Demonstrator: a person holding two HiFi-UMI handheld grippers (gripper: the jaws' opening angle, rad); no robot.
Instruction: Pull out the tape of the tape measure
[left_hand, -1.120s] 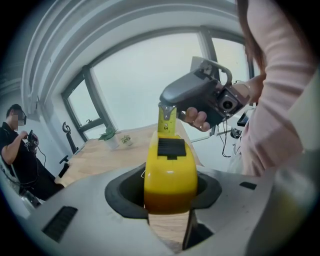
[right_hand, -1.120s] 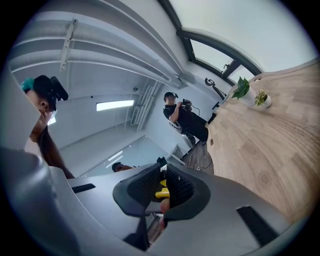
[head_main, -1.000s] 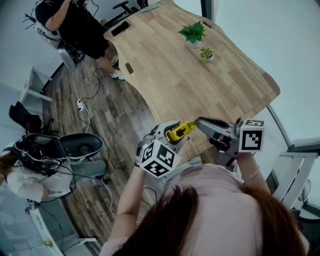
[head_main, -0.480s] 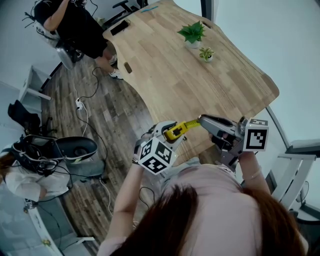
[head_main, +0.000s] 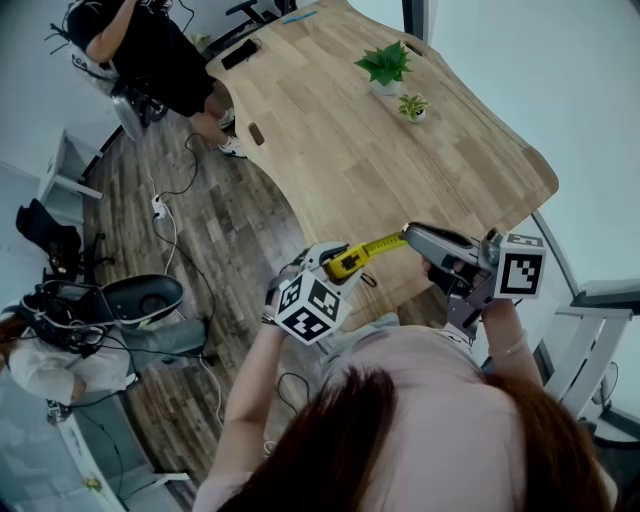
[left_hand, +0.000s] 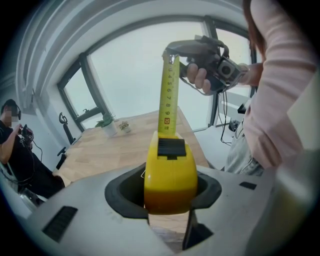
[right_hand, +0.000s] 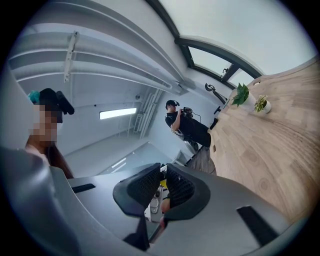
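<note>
My left gripper (head_main: 338, 264) is shut on the yellow tape measure (head_main: 348, 262), held in the air over the near edge of the wooden table (head_main: 400, 150). In the left gripper view the case (left_hand: 171, 170) fills the space between the dark pads (left_hand: 121, 192). A short stretch of yellow tape (head_main: 383, 245) runs from the case to my right gripper (head_main: 408, 236). That gripper is shut on the tape's end. In the left gripper view the numbered tape (left_hand: 168, 95) rises to the right gripper (left_hand: 172, 50). In the right gripper view the ribbed pads (right_hand: 145, 187) pinch the tape's end (right_hand: 161, 171).
Two small potted plants (head_main: 384, 66) (head_main: 413, 107) stand at the table's far side. A person in black (head_main: 150, 50) sits by the far left corner. A chair with bags (head_main: 130, 305) and cables (head_main: 165, 215) are on the wooden floor to the left.
My right gripper has moved to the right and my left a little to the left, so more yellow tape shows between them.
</note>
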